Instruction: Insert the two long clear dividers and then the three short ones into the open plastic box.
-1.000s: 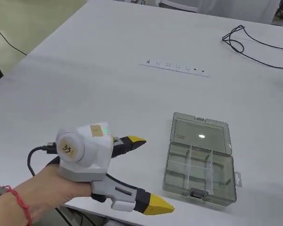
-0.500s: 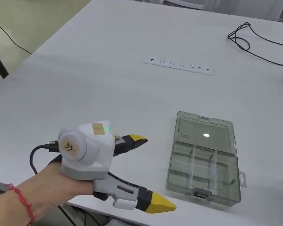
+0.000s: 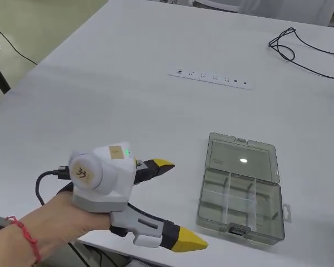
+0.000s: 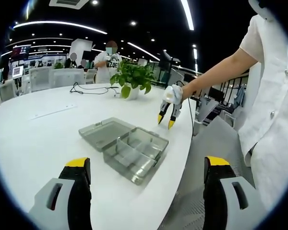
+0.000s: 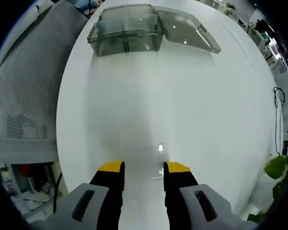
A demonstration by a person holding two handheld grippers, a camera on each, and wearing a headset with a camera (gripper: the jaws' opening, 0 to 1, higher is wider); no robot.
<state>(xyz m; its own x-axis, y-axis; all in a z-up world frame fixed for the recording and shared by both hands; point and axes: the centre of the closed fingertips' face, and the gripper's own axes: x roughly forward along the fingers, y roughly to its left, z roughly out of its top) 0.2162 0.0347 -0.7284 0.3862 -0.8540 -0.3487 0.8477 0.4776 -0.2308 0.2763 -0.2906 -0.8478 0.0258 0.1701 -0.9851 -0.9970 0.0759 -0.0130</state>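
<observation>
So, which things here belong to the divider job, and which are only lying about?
For the job:
plastic box, lid open
clear dividers, standing inside it
left gripper, open
right gripper, open

Lying about:
power strip
black cable
potted plant

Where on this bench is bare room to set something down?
Widest: bare tabletop left of the power strip and open box, beyond the tongs. Also the band between power strip and box. Tighter: the near edge between tongs and box, and the cable corner.
</observation>
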